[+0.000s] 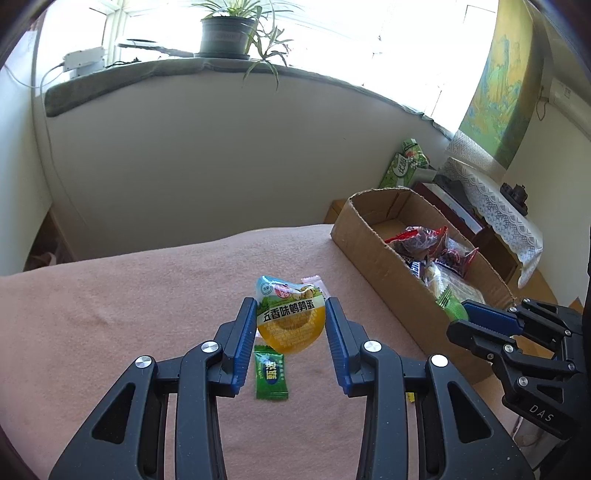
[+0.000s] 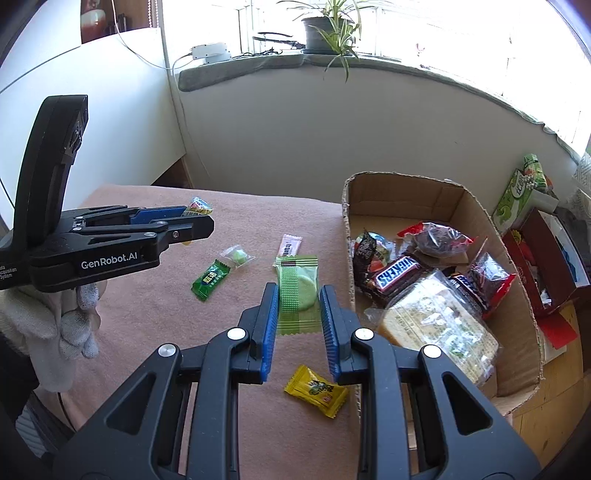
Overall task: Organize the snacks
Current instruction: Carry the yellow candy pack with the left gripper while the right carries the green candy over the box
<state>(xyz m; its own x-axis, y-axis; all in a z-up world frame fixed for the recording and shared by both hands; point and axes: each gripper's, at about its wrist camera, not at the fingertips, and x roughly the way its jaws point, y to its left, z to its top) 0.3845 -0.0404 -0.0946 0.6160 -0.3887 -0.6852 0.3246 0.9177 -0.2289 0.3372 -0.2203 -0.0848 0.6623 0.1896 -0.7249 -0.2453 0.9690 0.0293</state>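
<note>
Our left claw (image 1: 290,319) grips an egg pack (image 1: 290,317) above the blanket (image 1: 129,314); our right claw (image 2: 298,306) clamps a green cake (image 2: 297,291) beside the box (image 2: 517,295) at the blanket's right edge.

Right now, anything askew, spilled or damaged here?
Nothing spilled or damaged. The cardboard box has ragged cut edges. Several snacks remain loose on the pink blanket: green candy, yellow candy. Each gripper holds a packet: left gripper, right gripper.

Blown-out window (image 1: 369,33) glare, fisheye-warped edges
</note>
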